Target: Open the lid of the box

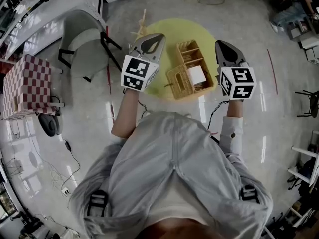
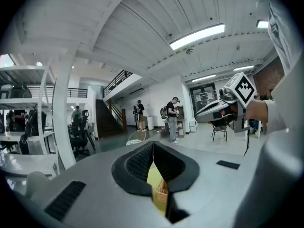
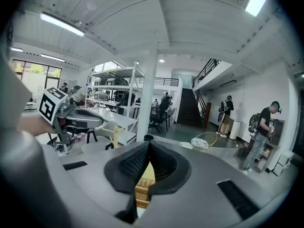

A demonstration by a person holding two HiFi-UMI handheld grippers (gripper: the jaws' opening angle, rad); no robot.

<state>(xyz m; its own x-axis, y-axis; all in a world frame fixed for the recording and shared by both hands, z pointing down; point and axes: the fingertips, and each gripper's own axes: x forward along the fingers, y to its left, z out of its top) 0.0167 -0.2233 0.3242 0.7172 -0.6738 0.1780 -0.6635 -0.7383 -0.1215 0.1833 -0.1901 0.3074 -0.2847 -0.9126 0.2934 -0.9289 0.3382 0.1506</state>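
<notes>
Flanking the box [image 1: 193, 66]: left gripper [image 1: 155, 38] and right gripper [image 1: 222, 45], both pinched together, empty. Runs far-to-near between them, lid [image 1: 178, 81] seemingly open

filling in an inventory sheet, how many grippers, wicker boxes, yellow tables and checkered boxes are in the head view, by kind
grippers: 2, the left gripper and the right gripper
wicker box: 1
yellow round table: 1
checkered box: 1
total: 5
</notes>
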